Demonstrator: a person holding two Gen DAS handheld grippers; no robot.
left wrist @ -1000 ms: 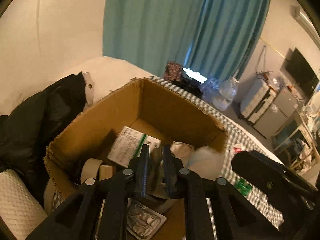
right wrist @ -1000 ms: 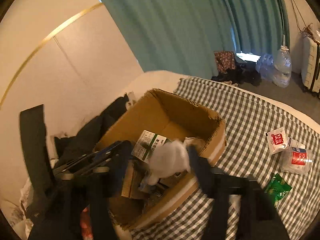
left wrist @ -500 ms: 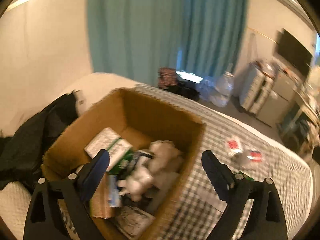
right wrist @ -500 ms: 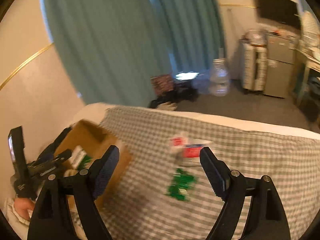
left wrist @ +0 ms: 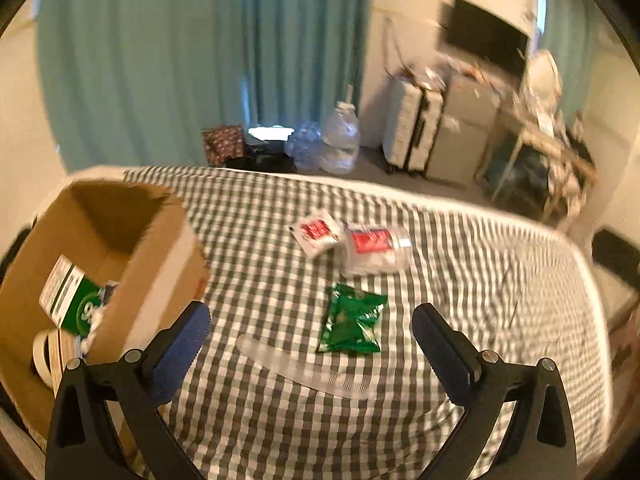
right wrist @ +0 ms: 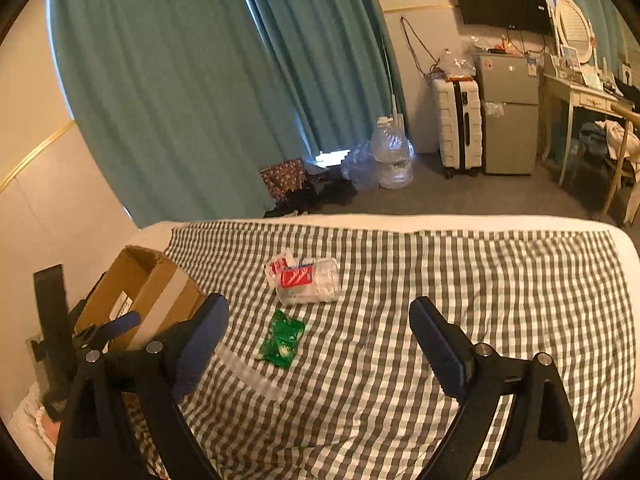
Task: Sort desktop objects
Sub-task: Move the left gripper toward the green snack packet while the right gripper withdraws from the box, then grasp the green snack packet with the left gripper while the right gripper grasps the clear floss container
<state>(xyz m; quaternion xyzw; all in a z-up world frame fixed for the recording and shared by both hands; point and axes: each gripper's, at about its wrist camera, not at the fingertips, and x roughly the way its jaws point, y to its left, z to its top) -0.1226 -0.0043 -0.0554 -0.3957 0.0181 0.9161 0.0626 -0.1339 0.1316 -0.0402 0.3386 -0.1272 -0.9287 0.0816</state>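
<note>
My left gripper [left wrist: 310, 314] hovers over the checked cloth, jaws still opening, with nothing pressed between them. Beyond its fingers lie a green packet [left wrist: 352, 318], a clear curved plastic strip [left wrist: 300, 364], a clear tub with a red label [left wrist: 374, 250] and a red-and-white sachet [left wrist: 316, 232]. The cardboard box [left wrist: 132, 240] stands at the left, holding a green-and-white carton [left wrist: 70, 300] and a tape roll [left wrist: 48, 354]. My right gripper [right wrist: 318, 306] is also opening and empty, above the green packet [right wrist: 282, 338] and near the tub [right wrist: 312, 282].
The checked cloth [right wrist: 480, 280] covers a bed whose far edge drops to a grey floor. Beyond it stand water bottles [right wrist: 390, 156], a white suitcase [right wrist: 456, 124], a small fridge [right wrist: 508, 112] and a desk. Teal curtains hang behind. The box [right wrist: 148, 288] sits by the bed's left edge.
Both grippers opened, let white soft items go into the box, and swung right from above the box to above the loose items on the cloth.
</note>
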